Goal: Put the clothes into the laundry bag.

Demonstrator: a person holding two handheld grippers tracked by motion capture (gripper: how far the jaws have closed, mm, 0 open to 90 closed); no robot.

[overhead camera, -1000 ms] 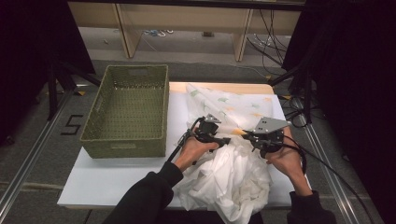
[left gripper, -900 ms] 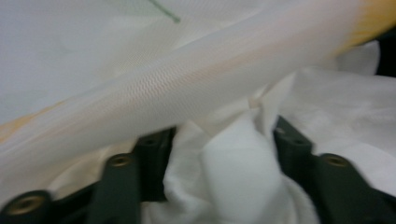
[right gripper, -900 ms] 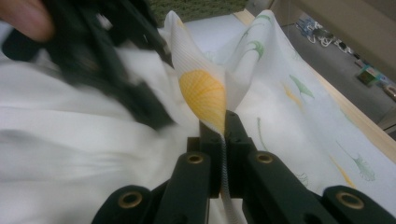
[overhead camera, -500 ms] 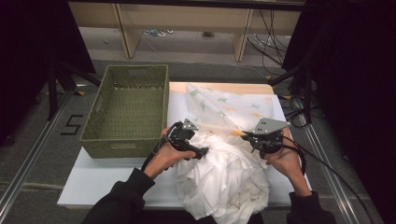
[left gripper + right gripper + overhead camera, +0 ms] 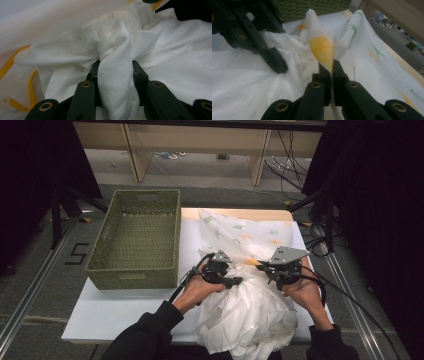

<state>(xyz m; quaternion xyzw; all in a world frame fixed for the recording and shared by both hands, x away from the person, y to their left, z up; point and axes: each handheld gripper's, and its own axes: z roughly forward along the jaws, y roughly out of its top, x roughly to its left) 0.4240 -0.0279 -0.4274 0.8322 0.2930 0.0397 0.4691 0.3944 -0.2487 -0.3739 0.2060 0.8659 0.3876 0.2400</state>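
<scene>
Left tongs (image 5: 235, 281) just closing, pinch white cloth (image 5: 250, 315) fold; right tongs (image 5: 264, 268) clamp printed cloth (image 5: 235, 232), basket (image 5: 137, 237) at 10 o'clock.

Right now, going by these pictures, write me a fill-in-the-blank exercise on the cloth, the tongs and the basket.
1. The right tongs are shut on a fold of the patterned cloth whose printed patch is ____ in colour.
2. The left tongs, whose jaws have just been closing, hold a bunched fold of plain ____ fabric.
3. In the high view, the woven green basket stands to the ____ of the cloth pile.

Missing words: orange; white; left
</scene>
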